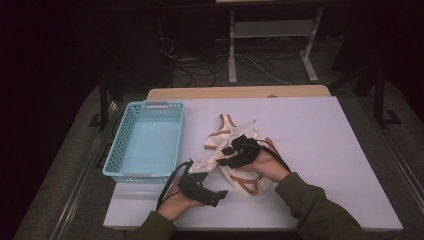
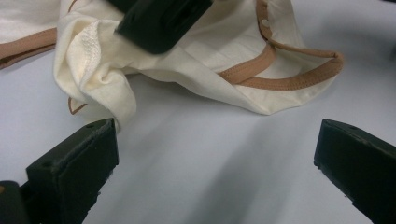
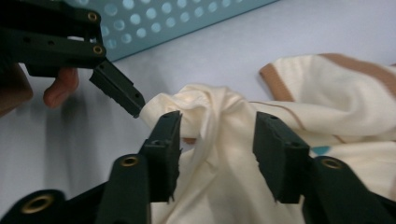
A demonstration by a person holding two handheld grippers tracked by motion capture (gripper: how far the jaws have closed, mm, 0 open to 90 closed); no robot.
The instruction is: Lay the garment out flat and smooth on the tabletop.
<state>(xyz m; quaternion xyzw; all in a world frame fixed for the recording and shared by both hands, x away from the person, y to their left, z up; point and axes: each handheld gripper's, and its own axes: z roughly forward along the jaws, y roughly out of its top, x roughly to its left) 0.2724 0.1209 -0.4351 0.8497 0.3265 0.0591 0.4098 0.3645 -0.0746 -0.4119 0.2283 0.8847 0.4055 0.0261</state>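
I see a crumpled cream cotton garment with tan-brown binding along its edges (image 1: pixel 235 150) lying on the white table (image 1: pixel 320 150), just to the right of the pale blue perforated plastic basket (image 1: pixel 146 141). It is bunched into folds, with a looped tan strap sticking out on one side and a twisted wad of cloth on the side nearest the basket.

My right gripper (image 3: pixel 217 135) rests on top of the garment, right of the basket, my hand wrapped around its body from behind. Its jaws stand apart with the twisted cream fold lying between them; the pads do not press on the cloth. My left gripper (image 2: pixel 215 154) sits low over the table at the basket's near right corner, held in my left hand with the cable looping away toward the basket. Its jaws are wide apart over bare table, and one jaw tip sits right at the hanging edge of the cloth; in the right gripper view that tip meets the wad.

The basket sits left of the garment with its pale blue floor showing bare.
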